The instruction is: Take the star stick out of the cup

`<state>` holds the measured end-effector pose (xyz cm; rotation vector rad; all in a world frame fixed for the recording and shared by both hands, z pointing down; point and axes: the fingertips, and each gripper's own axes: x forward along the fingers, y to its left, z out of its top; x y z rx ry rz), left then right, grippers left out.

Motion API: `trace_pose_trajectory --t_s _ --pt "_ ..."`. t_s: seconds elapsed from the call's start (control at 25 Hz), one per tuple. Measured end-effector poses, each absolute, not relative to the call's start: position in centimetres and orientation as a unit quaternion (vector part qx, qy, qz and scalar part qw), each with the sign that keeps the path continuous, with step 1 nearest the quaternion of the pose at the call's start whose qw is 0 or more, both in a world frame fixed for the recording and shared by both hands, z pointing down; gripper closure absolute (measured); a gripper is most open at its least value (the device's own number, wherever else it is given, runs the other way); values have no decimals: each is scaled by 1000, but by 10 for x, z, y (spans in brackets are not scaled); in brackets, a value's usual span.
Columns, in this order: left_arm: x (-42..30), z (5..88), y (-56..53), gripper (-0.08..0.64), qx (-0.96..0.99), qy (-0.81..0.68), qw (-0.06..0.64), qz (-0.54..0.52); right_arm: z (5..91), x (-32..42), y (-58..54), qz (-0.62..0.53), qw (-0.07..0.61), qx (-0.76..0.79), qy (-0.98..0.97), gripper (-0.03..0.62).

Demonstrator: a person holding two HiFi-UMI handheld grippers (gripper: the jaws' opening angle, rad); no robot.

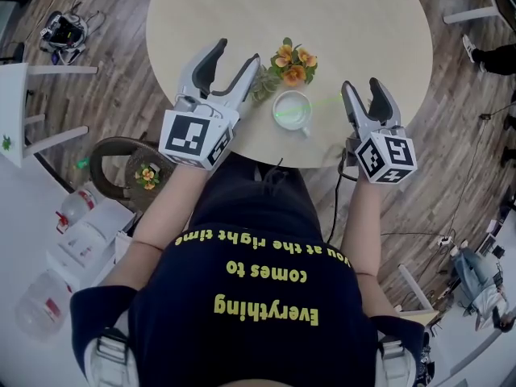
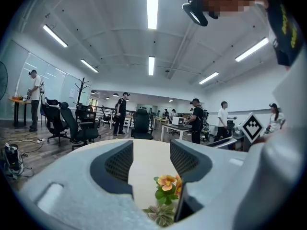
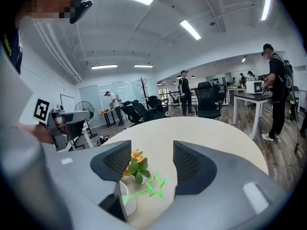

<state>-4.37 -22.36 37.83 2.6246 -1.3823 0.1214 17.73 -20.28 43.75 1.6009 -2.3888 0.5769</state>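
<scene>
A white cup stands near the front edge of the round table, with a thin green star stick leaning out of it to the right. In the right gripper view the star shows low between the jaws, with the cup at its lower left. My right gripper is open, just right of the cup, nothing between its fingers. My left gripper is open too, left of the cup; beyond its jaws I see only the flower plant.
A small pot of orange flowers stands just behind the cup. A brown chair and plastic bottles are at the left on the floor. Cables lie on the wood floor at right. People stand at desks far off.
</scene>
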Motion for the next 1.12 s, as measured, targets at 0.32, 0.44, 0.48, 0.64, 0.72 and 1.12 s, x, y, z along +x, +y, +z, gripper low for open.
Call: trace_pose_trajectory --t_s 0.32,0.44,0.48,0.64,0.72,1.12 --pt "-40 386 -221 324 883 -458 91 51 467 177 -200 237 111 523 -811 305" --pt "-38 385 -220 324 885 -454 90 55 476 175 -199 256 107 509 -815 318" --pt "-37 385 -220 324 885 -453 89 56 479 175 -198 261 107 506 -815 324" --pt "-37 385 -220 324 885 -455 87 58 492 175 -196 276 114 493 -818 345" --pt "-36 386 -219 324 885 -453 86 60 496 175 -195 283 117 486 -819 359" --pt "-37 388 -222 324 882 -458 89 63 504 176 -189 303 131 467 -820 410"
